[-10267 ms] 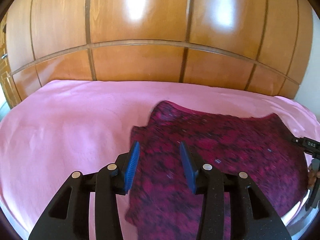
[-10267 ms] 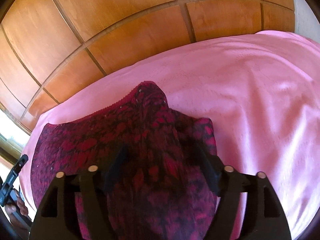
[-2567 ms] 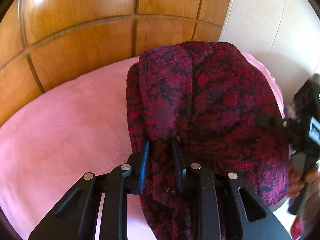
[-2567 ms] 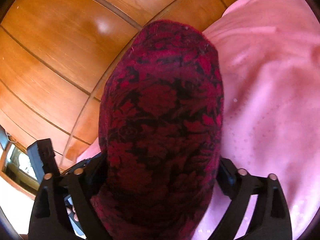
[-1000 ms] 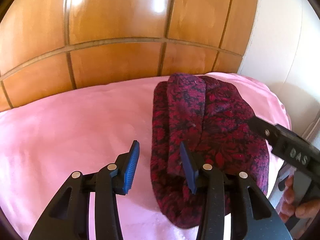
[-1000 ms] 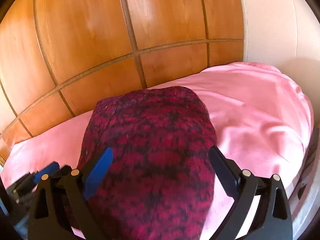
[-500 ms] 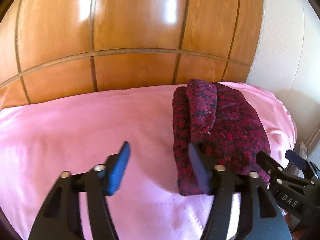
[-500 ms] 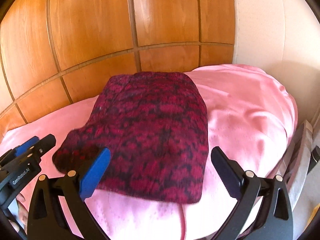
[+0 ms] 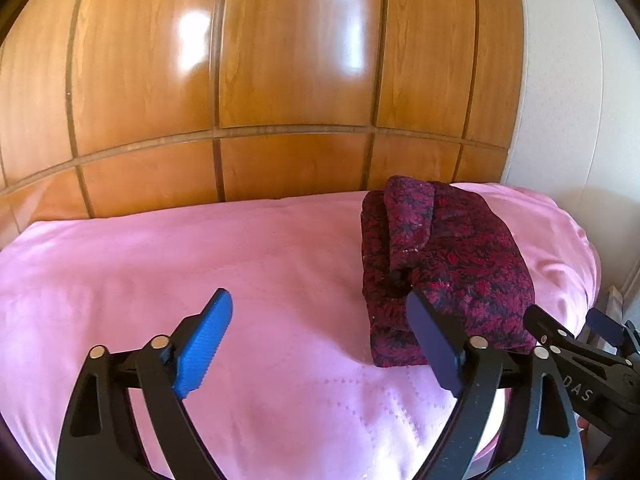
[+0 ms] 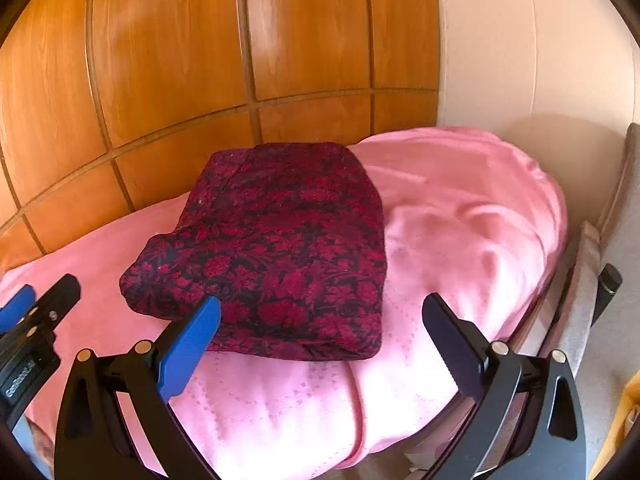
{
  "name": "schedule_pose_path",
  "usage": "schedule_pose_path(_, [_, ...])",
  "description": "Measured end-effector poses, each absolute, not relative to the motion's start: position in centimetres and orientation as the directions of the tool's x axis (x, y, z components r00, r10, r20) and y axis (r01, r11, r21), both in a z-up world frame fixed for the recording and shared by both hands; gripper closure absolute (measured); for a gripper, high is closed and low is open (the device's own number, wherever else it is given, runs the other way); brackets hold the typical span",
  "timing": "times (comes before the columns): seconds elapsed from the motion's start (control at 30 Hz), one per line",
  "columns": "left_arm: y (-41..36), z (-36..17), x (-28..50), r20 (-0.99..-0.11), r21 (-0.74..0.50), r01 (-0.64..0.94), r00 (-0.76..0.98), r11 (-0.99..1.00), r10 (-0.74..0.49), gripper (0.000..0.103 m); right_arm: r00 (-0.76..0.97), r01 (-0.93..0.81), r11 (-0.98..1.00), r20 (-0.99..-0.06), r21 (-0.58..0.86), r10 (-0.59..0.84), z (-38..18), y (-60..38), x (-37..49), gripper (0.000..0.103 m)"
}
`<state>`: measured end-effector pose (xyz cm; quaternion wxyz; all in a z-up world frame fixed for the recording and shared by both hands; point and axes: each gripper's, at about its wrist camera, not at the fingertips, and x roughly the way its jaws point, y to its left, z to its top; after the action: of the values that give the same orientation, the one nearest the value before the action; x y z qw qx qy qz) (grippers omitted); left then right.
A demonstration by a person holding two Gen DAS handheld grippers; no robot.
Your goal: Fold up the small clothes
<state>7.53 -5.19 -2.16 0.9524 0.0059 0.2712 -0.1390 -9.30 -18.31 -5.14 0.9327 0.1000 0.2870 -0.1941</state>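
A dark red floral garment [image 9: 448, 264] lies folded in a thick rectangle on the pink bedspread [image 9: 200, 264], near the bed's right end; it also shows in the right wrist view [image 10: 280, 248]. My left gripper [image 9: 320, 340] is open and empty, above the bedspread just left of and nearer than the garment. My right gripper [image 10: 320, 332] is open and empty, held back from the garment's near edge. The right gripper's tip shows at the lower right of the left wrist view [image 9: 576, 344]. The left gripper shows at the left edge of the right wrist view [image 10: 28, 320].
A wooden panelled wardrobe [image 9: 280, 80] stands behind the bed. A pale wall [image 10: 520, 60] is at the right. The bed's right edge [image 10: 552, 240] drops to a grey surface [image 10: 616, 240]. A yellow item [image 10: 628, 412] shows at the lower right.
Both grippers let go of the garment and drew back from it. The folded garment now rests on the bedspread. Both jaws opened wider.
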Motion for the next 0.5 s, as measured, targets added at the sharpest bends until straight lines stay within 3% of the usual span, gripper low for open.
schedule_pose_path(0.5, [-4.5, -2.9, 6.9, -0.535, -0.053, 0.243, 0.812, 0.969, -0.233, 0.005, 0.767, 0.404, 0.913, -0.567, 0.061, -0.302, -5.1, -17.0, -9.3, 0.002])
